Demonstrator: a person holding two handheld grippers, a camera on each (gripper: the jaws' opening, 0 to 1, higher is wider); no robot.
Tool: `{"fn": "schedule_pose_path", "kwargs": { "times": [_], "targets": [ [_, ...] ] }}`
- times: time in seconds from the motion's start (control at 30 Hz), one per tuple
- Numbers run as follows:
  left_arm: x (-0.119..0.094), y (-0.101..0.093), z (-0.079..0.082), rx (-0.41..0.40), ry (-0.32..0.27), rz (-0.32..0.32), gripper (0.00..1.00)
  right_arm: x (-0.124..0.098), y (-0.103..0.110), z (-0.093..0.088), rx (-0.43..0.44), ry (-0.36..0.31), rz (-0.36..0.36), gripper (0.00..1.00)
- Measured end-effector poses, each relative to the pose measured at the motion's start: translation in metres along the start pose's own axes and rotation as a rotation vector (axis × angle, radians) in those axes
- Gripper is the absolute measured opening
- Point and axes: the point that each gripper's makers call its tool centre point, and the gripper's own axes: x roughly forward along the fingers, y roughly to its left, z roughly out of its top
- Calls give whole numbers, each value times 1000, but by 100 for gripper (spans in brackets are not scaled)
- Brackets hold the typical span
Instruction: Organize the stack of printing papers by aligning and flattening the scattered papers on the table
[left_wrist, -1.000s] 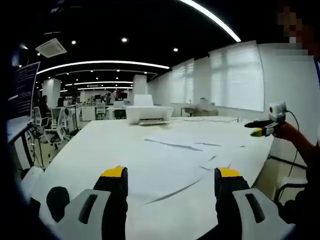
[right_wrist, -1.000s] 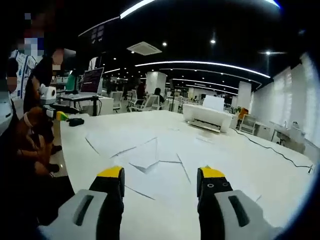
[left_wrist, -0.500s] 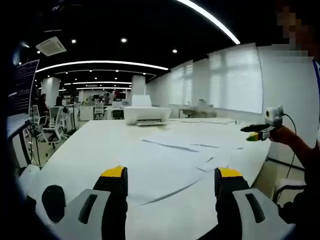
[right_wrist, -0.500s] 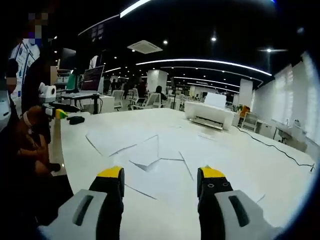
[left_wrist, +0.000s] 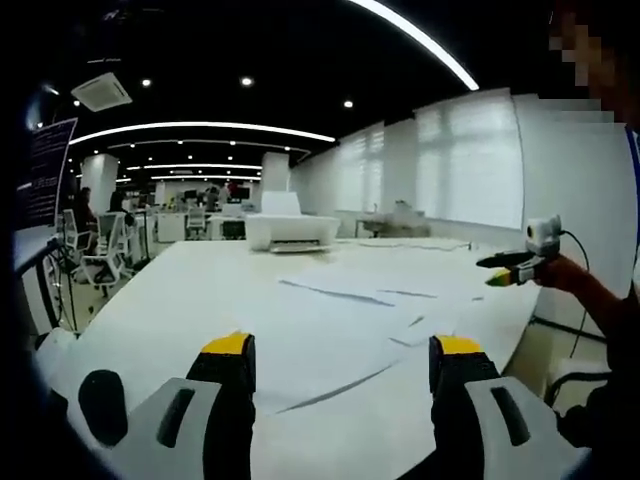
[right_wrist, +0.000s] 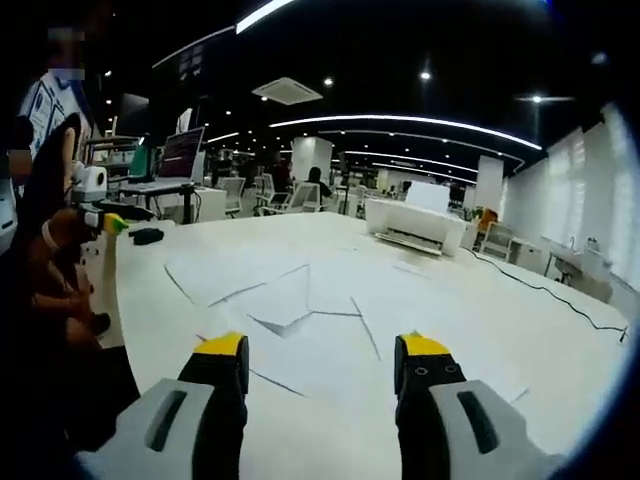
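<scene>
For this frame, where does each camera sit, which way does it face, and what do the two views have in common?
Left gripper view: rides the left gripper, low over the table, facing across the scattered papers toward the printer; its own open jaws rise at the bottom, and the right gripper shows at right.
Right gripper view: rides the right gripper, facing across the papers to the printer; open jaws at the bottom, the left gripper at left.
Shared: table, papers, printer, and each other's gripper.
</scene>
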Motion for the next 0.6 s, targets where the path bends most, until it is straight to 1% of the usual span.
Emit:
{"fn": "schedule_pose_path", "kwargs": {
  "times": [0.23, 0.43, 0.6],
  "targets": [
    [4, -4, -2, 0, 5, -8, 74, -8, -12, -5, 10, 4, -36, 54],
    [8, -9, -2, -2, 6, -19, 74, -9, -20, -14, 10, 20, -49, 53],
    [10, -14, -2, 5, 10, -27, 74, -9, -22, -18, 18, 20, -52, 53]
  ]
}}
